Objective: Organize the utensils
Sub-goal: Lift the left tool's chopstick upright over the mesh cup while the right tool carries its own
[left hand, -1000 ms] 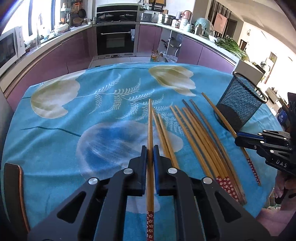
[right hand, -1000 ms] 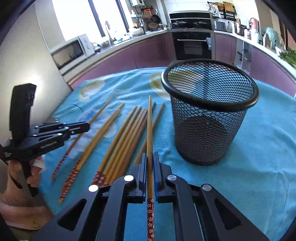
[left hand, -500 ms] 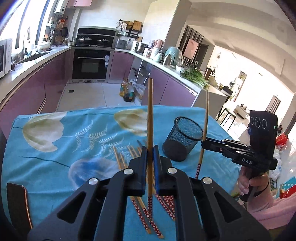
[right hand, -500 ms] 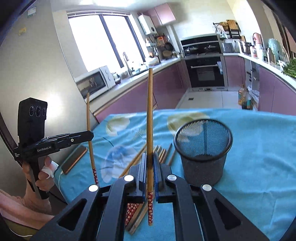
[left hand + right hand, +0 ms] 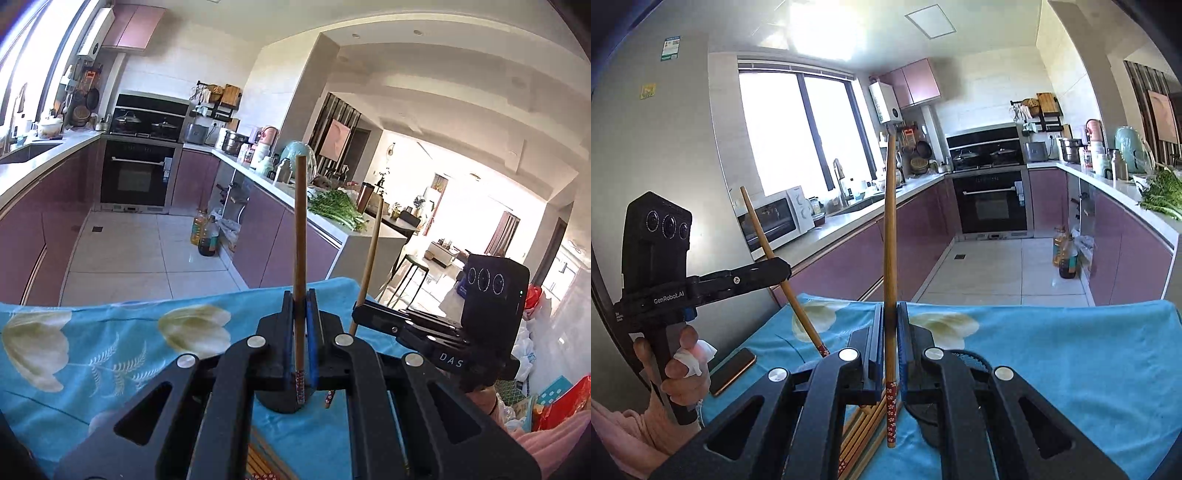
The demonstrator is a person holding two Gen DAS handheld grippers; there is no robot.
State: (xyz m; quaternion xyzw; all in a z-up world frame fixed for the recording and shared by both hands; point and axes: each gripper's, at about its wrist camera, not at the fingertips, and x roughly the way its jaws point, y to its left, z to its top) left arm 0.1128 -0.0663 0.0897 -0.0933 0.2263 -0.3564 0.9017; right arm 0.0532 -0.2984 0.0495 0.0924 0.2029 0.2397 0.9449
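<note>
In the left wrist view, my left gripper [image 5: 300,301] is shut on a wooden chopstick [image 5: 299,229] that stands nearly upright, its red patterned end hanging below the jaws. My right gripper [image 5: 891,314] is shut on a second chopstick [image 5: 889,229], also upright. Each gripper shows in the other's view: the right gripper [image 5: 364,314] with its chopstick [image 5: 372,251], the left gripper [image 5: 779,271] with its tilted chopstick [image 5: 764,240]. Both are high above the table. The black mesh cup [image 5: 973,359] is mostly hidden behind my fingers. Several loose chopsticks [image 5: 862,428] lie beside it.
A blue flowered cloth [image 5: 1071,369] covers the table. A phone [image 5: 733,371] lies near its left edge. A person's hand [image 5: 683,373] grips the left tool's handle. Beyond the table are purple kitchen cabinets, an oven [image 5: 138,177] and oil bottles [image 5: 205,236] on the floor.
Both grippers have risen from the table and tipped up, each carrying its chopstick from lying flat to upright. The cup and loose chopsticks have dropped low in both views.
</note>
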